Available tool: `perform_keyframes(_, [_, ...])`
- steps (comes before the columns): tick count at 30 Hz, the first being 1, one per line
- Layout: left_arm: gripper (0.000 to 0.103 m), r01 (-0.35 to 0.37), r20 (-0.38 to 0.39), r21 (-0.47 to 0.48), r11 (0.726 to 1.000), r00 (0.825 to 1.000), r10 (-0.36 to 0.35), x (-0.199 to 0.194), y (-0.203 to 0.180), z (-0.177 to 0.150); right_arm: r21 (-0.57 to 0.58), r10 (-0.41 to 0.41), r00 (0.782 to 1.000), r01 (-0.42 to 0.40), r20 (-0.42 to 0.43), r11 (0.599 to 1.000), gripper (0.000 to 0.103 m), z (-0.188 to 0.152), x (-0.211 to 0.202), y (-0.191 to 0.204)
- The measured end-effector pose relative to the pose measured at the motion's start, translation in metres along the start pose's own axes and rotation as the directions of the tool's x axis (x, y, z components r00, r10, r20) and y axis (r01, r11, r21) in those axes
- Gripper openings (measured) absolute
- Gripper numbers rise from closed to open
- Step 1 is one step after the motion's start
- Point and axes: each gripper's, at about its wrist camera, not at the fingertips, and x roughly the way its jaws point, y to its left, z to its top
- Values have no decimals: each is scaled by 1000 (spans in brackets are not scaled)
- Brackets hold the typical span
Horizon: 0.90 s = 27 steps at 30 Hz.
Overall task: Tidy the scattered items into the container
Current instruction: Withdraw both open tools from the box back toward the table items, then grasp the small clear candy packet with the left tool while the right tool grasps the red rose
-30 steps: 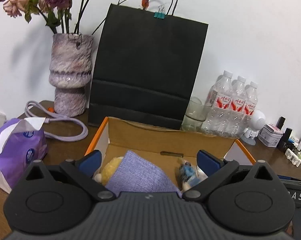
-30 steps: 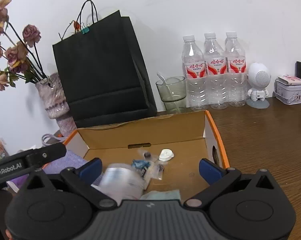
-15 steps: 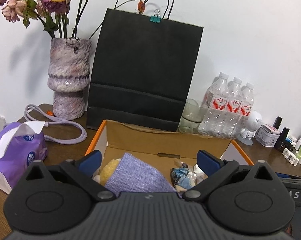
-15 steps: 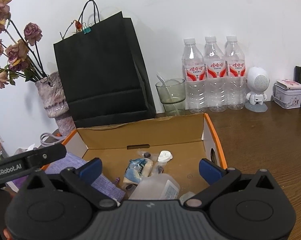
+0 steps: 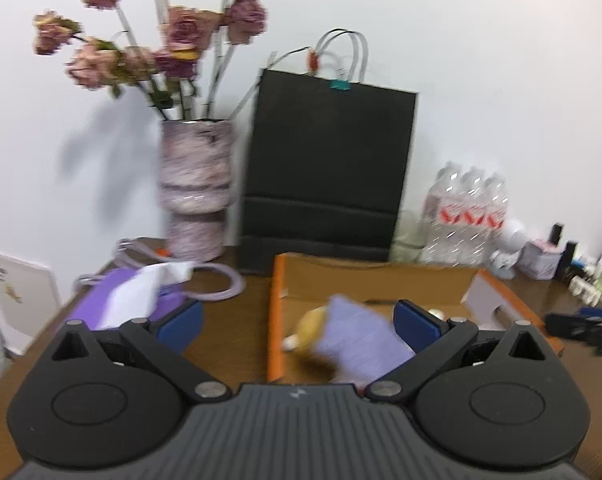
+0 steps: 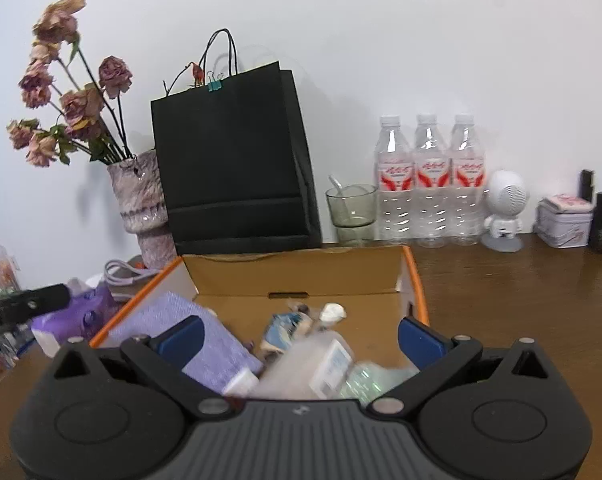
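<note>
Both hand-held grippers, left [image 5: 297, 318] and right [image 6: 299, 330], wide, empty. Box [image 6: 297, 270] near desk's back edge holds cloth [image 6: 205, 332], bottle [image 6: 317, 364], small bits. Tissue pack [image 5: 121, 300] remains outside; task seems nearly done.

Black paper bag [image 6: 233, 156] stands against wall between flower vase [image 6: 141, 204] and glass cup [image 6: 351, 210]; three water bottles [image 6: 431, 180] beside cup.

both tools are level, fingers spread wide with nothing between them: left tool [image 5: 299, 322], right tool [image 6: 301, 336].
</note>
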Motion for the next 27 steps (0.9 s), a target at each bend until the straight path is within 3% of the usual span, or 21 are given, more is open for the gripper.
perform_keyframes(4, [103,-56,-39,12,998,998,57,-10,26,-17,-48,-48,999,48,-6,998,103,-19,-20,0])
perform_keyframes(10, [103,-105,-127,-36,994,987,99,3,50,-48,-32,-30,997,28,-68,999,103,-59,-19,1])
perform_keyframes(16, [103,-87,-192,-10,996,978,84,17,52,-72,-81,-74,990,65,-121,995,103,-82,-6,13])
perform_keyframes(24, [103,-105,-228,-8,994,968,100,29,60,-77,-116,-105,982,88,-155,989,102,-91,6,20])
perform_keyframes(27, [98,-94,-245,3,996,965,92,37,61,-76,-115,-111,980,93,-164,989,102,-91,11,19])
